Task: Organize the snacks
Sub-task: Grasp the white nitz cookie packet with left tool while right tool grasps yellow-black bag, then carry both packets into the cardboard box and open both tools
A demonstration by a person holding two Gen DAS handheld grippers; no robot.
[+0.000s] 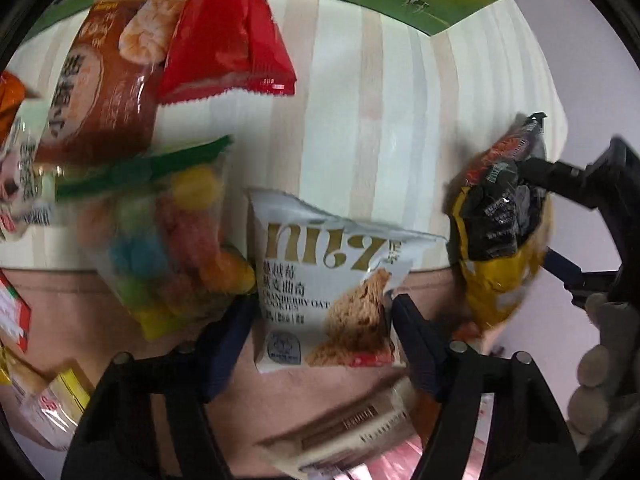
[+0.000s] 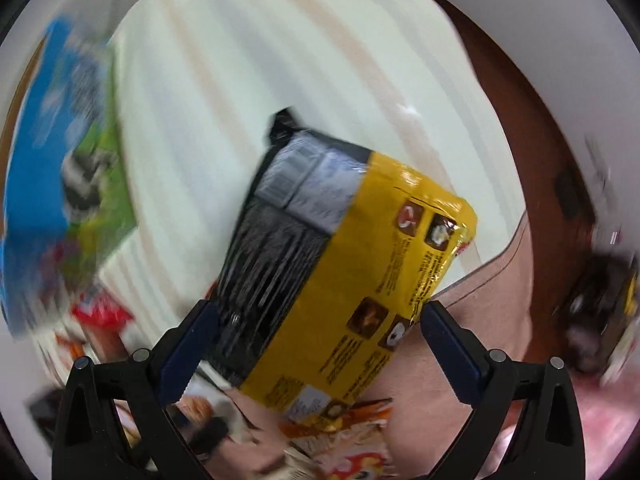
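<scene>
Left gripper [image 1: 322, 320] clamps white cookie packet [image 1: 324, 280], one finger on each side edge. Clear candy bag [image 1: 168, 248] sits just to its left; red pouch [image 1: 228, 36] and brown snack bag [image 1: 104, 80] lie farther ahead-left on striped tray [image 1: 380, 100]. Right gripper [image 2: 320, 332] grips yellow-black bag [image 2: 344, 264], which juts forward from its fingers above the striped tray; view blurred.

Left gripper [image 1: 322, 316] jaws clamp white cookie packet [image 1: 320, 276]; right gripper [image 1: 560, 220] grips yellow-black bag [image 1: 496, 252] over striped box [image 1: 360, 100]; candy bag [image 1: 168, 240] blurred.
</scene>
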